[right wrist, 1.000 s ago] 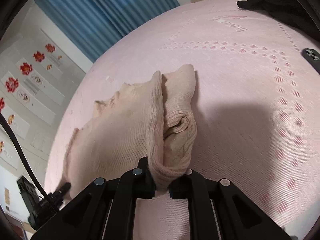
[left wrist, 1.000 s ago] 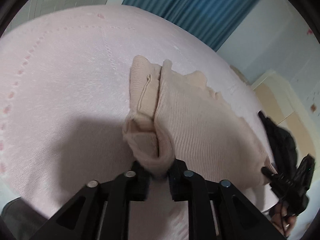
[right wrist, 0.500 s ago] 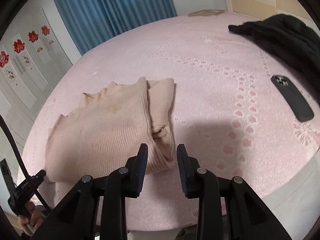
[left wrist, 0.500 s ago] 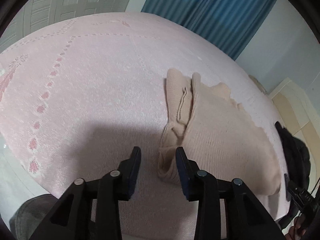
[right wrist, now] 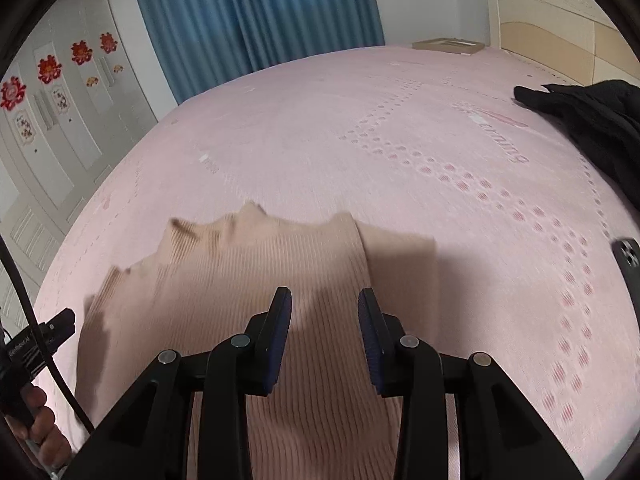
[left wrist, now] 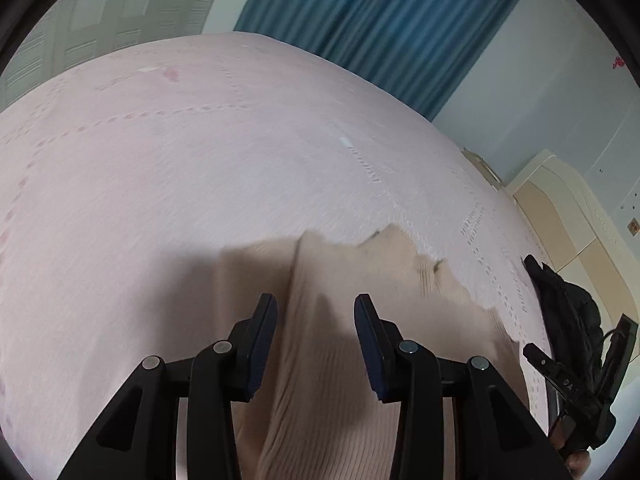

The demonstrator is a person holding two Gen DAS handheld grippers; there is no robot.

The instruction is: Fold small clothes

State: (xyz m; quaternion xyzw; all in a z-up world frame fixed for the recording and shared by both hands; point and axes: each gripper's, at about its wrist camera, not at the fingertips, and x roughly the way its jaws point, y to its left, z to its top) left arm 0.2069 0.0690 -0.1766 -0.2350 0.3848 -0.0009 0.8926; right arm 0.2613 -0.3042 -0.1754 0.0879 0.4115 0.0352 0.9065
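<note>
Both grippers, left and right, had just been opening, fingers apart and empty above the sweater at 6 o'clock on the bed.

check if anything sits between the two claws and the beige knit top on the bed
Nothing visible does. The left claw and right claw both hang open just above the beige knit top; the black garment and phone lie off to the side.

The folded sweater is lying on the bed, toward its near edge; the dark garment is resting well apart to its right, with the phone lying nearer along that side; the box is sitting at the far edge; the curtain is hanging behind the bed.
</note>
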